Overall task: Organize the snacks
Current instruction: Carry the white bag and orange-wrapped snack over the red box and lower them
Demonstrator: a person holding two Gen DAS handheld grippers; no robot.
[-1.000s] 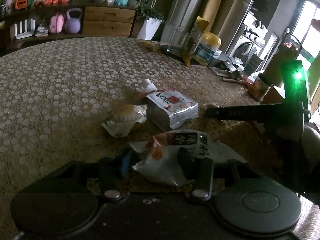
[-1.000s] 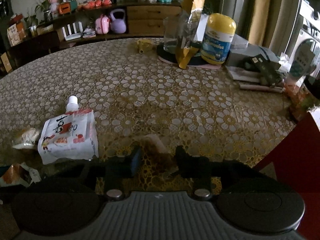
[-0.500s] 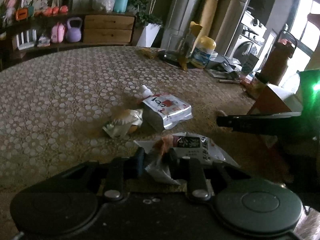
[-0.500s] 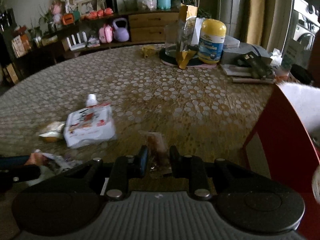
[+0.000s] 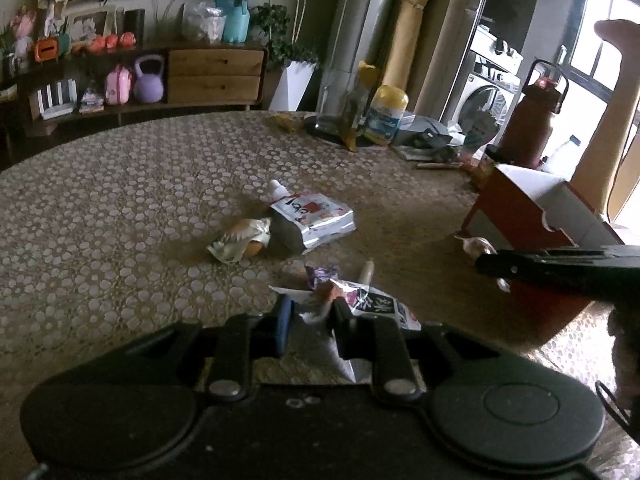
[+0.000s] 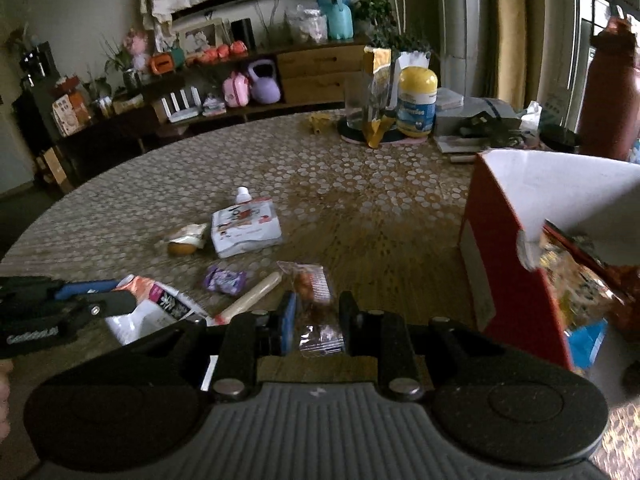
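- Left gripper [image 5: 310, 312]: jaws are closed on a white and black snack bag [image 5: 370, 306], pinched at its crumpled end. The rest of the bag trails right of the fingers. In the right wrist view the same bag [image 6: 160, 304] is seen held at the left edge, above the table.
- Right gripper [image 6: 318, 312]: jaws are closed on a clear snack packet [image 6: 314, 292] with orange contents. The packet's sealed end sticks back between the fingers.
- Red box [image 6: 516, 264] is seen at right on the table edge, top flap open, white inside. Colourful packets are visible inside it. It is also seen in the left wrist view [image 5: 516, 216], behind the right gripper's dark finger.
- Still on the lace tablecloth [image 5: 120, 200], mid-table: a white spouted pouch [image 6: 246, 232] with red print, lying flat, with a wrapped bun [image 6: 186, 240] just beside it on the left.
- Nearer the grippers: a purple candy wrapper [image 6: 224, 280] and a pale sausage stick [image 6: 252, 296] are lying side by side, close but whether touching cannot be told.
- Far side of the table: a yellow-lidded jar [image 6: 416, 102] and a gold-topped clear bag [image 6: 378, 96] are standing next to each other.
- A dark red flask [image 5: 534, 120] is seen beyond the box.
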